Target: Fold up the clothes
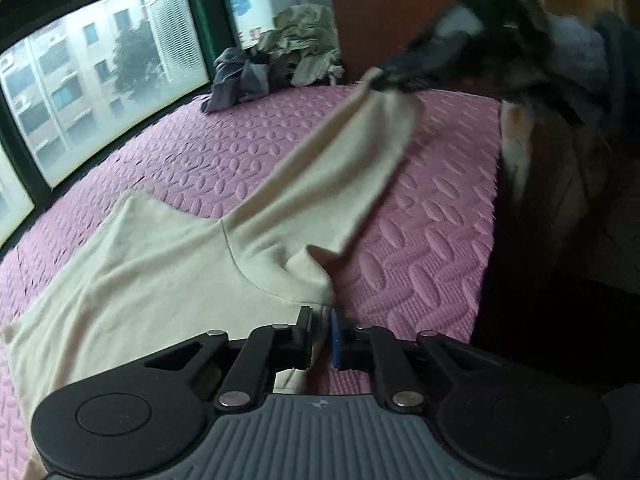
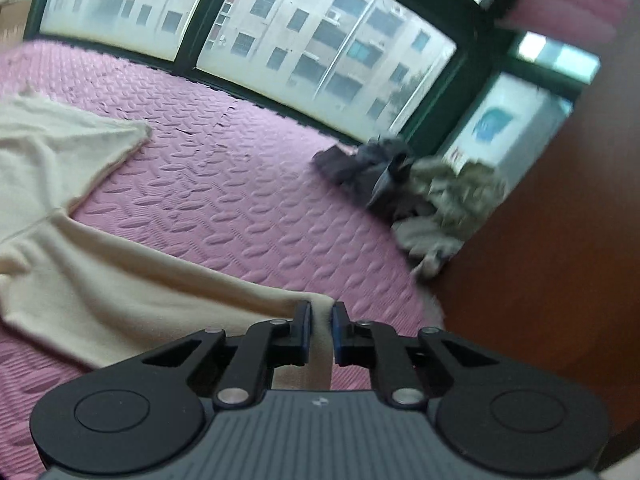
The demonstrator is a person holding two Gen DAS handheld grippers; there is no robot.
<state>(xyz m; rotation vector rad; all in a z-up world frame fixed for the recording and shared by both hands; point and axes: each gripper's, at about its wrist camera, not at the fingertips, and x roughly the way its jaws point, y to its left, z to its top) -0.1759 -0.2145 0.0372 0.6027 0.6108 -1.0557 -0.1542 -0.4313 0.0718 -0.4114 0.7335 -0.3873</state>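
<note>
Cream cloth is the nearest thing in both views: a cream shirt (image 1: 168, 272) lies spread on a pink foam mat (image 1: 420, 240). In the left wrist view, the left hand-held gripper (image 1: 320, 320) has its two fingers close together, pinched on the edge of the shirt just below where the sleeve joins the body. A small bump of cloth stands up right in front of the fingers. From there the sleeve (image 1: 340, 168) stretches up and away, off the mat, to the right hand-held gripper (image 1: 384, 80), which looks dark and blurry and holds the far end of the sleeve. In the right wrist view, the right hand-held gripper (image 2: 321, 312) is clamped on the sleeve end too, with a strip of cream cloth between its fingers. The rest of the shirt (image 2: 60, 184) runs off to the left over the mat (image 2: 240, 184). Farther back, in the corner of the mat, there is a pile of clothes (image 1: 280, 56), with grey ones in front and pale greenish ones behind. A brown wooden wall (image 2: 540, 260) stands beside the pile. Behind it all is a big window (image 2: 300, 40) with a dark green frame, and tall buildings show through the glass.
</note>
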